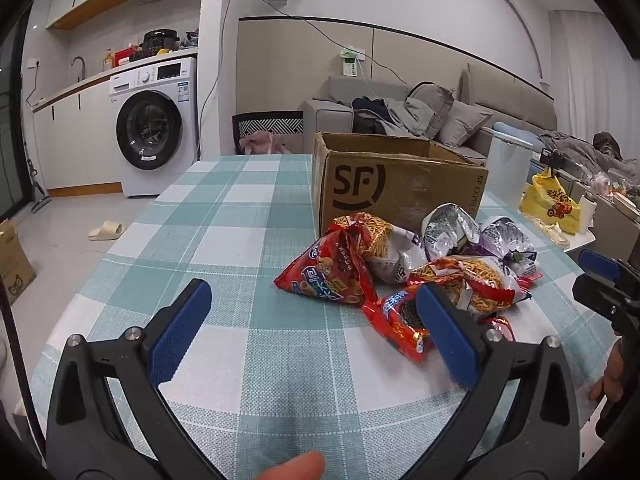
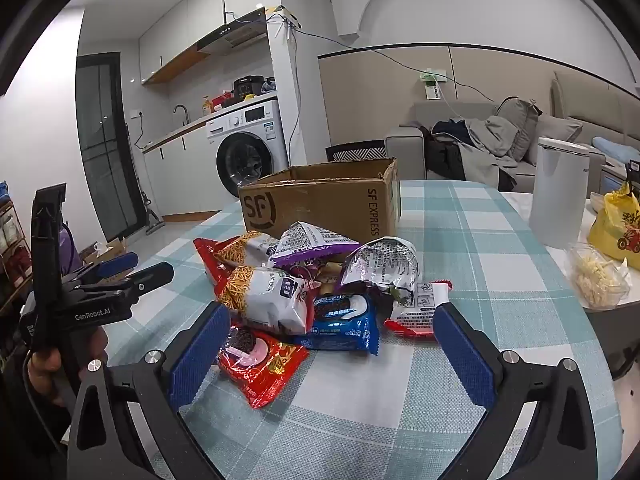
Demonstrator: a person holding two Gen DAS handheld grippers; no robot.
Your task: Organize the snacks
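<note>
Centrally on the checked tablecloth (image 2: 460,240) lay a loose heap of snack packets (image 2: 304,292), just in front of an open SF Express cardboard box (image 2: 320,204) that stood with its flaps up. Within the heap, a blue cookie packet (image 2: 346,320) sat at the near edge, a red cookie packet (image 2: 260,364) lay beside it toward the left, and a white-and-orange packet of stick snacks (image 2: 268,296) rested on top of the red one. Two crumpled silver-and-purple bags (image 2: 384,264) leaned against each other closer to the box.

The right gripper (image 2: 328,332) was held low and level over the near edge of the table, its blue-padded fingers (image 2: 460,356) spread wide on either side of the heap's front, the left pad just beside the red cookie packet, pinching nothing.

The left gripper (image 1: 312,320) hovered above the cloth to the left of the heap, also spread wide and empty, with its right pad in front of a red packet (image 1: 400,324) at the heap's corner; whether it touched could not be told. A thumb tip (image 1: 296,466) showed at the bottom edge of the left wrist view. From the right wrist view, the left gripper's black body was seen gripped upright in the person's hand (image 2: 44,364).

Beyond the table stood a white cylindrical appliance (image 2: 560,192), a yellow plastic bag (image 2: 618,224), a washing machine (image 1: 152,128) and a grey sofa (image 1: 460,108).
</note>
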